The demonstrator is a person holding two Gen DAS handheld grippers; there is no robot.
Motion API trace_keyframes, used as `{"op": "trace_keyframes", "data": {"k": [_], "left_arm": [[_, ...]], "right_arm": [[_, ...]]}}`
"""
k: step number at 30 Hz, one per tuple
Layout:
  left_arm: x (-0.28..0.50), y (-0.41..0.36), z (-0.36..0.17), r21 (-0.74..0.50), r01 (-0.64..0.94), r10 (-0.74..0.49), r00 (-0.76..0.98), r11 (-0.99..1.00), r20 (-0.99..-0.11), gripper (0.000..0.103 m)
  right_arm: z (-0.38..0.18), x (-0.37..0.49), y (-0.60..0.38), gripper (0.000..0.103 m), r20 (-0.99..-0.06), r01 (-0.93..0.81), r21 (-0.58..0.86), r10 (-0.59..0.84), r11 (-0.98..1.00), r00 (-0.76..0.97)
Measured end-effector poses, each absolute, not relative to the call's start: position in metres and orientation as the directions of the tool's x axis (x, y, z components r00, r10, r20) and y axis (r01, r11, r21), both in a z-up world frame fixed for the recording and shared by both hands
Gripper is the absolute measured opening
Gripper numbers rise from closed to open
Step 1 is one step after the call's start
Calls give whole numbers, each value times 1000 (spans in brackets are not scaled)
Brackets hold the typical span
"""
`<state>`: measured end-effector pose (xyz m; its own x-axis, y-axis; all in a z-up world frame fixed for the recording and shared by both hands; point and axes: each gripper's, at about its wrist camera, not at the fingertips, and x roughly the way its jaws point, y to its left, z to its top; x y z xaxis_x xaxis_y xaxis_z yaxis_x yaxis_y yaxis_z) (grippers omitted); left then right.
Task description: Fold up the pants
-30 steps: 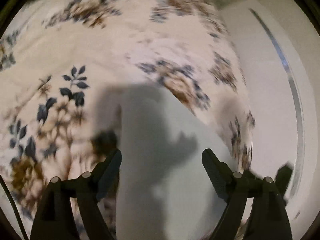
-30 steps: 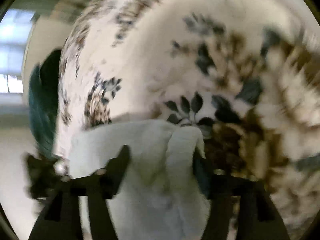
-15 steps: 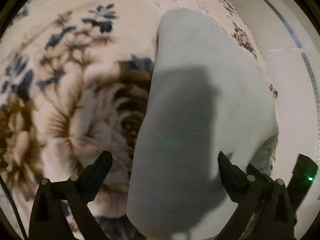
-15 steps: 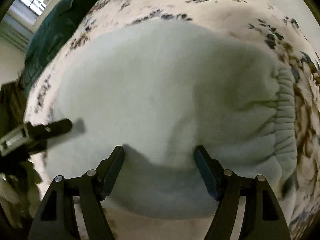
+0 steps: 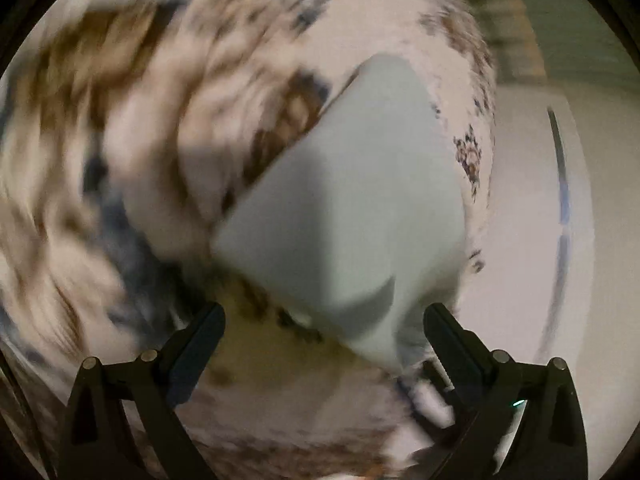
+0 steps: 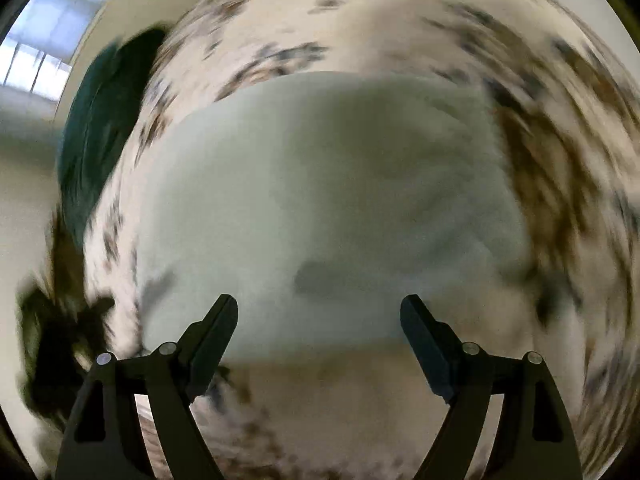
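Open bedspread [image 6: 400,20] lies all around the folded pants [image 6: 320,200], so approach is free above and at right of the right wrist frame. At far left, a dark green garment [image 6: 100,128] crowds the bed edge.

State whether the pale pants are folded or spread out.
Folded: the pants lie as one compact block on the floral blanket, no separate legs showing.
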<state>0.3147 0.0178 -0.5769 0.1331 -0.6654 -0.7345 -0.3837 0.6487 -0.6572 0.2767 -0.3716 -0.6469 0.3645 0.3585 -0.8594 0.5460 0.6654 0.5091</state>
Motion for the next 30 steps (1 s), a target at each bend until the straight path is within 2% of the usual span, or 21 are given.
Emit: {"op": "trace_keyframes", "data": {"k": [3,4,5,7,8,10,11,12,13,15,17,19,20,21,22,23,25,28,30], "left_arm": [[320,6,-602,-695,-459,-719,157,553,-677,100],[324,2,-607,-708,-463,-726,179,533,-664,93],[330,-2,-612,-734,-458,-741,210,502,-638,76],[339,-5,-615,-774,-451,-770,248,445,-588,73],[342,-2,-616,-794,-452,-783,276,406,-557,67],[348,0,-617,-837,-435,-817,311,332,-485,66],[350,0,-613,-862,-404,-829,332,306,-450,66],[350,-1,-609,-898,-354,-856,346,261,-385,66],[352,-2,-607,-919,-315,-875,342,238,-343,66],[351,-1,-624,-931,-317,-899,330,182,-288,67],[347,7,-648,-897,-405,-896,310,178,-317,68],[345,19,-657,-873,-435,-884,289,221,-368,69],[344,22,-653,-869,-434,-887,269,238,-376,72],[343,23,-644,-867,-419,-885,246,271,-396,74],[335,25,-627,-854,-382,-866,212,352,-452,81],[331,27,-609,-836,-328,-839,182,440,-513,93],[321,30,-576,-800,-208,-786,165,563,-596,103],[317,37,-542,-658,-74,-639,182,749,-748,103],[326,43,-541,-635,-66,-612,203,770,-764,103]], "right_arm": [[-672,251,-386,86,-823,665,557,435,497,364],[-682,244,-389,86,-809,687,569,458,452,369],[-694,240,-393,86,-784,710,588,487,388,384],[-720,234,-400,85,-689,721,662,546,205,477],[-730,231,-405,83,-630,700,706,546,107,552],[-738,225,-413,59,-567,663,749,508,-9,648],[-739,225,-414,29,-543,645,763,504,-37,672],[-734,224,-416,20,-527,619,784,489,-34,695],[-729,223,-416,19,-520,596,803,479,-9,707],[-727,225,-416,18,-587,623,776,480,104,651],[-744,223,-414,18,-609,662,744,501,91,615],[-762,222,-415,20,-614,691,718,542,83,574],[-764,224,-414,34,-621,697,711,552,98,556],[-764,226,-410,54,-628,698,707,558,116,543],[-763,225,-410,65,-625,690,712,563,127,541],[-761,225,-409,79,-607,674,729,568,119,556],[-761,224,-411,85,-576,651,750,595,112,561],[-770,237,-403,87,-567,635,758,632,149,528],[-779,246,-401,90,-554,621,769,645,154,526]]}}
